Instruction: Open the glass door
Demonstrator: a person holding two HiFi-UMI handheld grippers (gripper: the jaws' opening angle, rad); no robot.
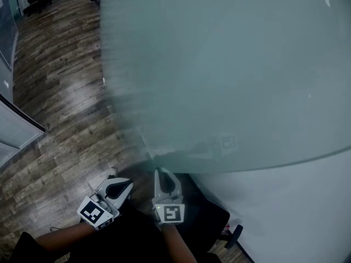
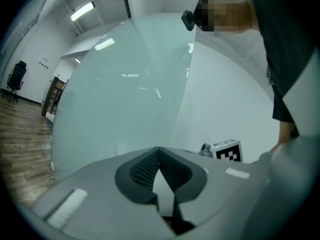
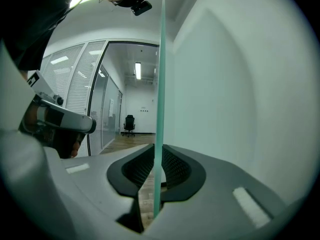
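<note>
Clamping the glass door (image 1: 219, 64) at its edge, right tongs (image 3: 156, 154) grip; left tongs (image 2: 159, 153) closed, empty.

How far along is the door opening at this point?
Done: the right gripper has closed on the free edge of the glass door. In hand: the door looks partly open, with the floor of the room beyond visible past its edge. Left: it probably has further to swing, though how much I cannot tell. The left gripper is shut and holds nothing.
</note>
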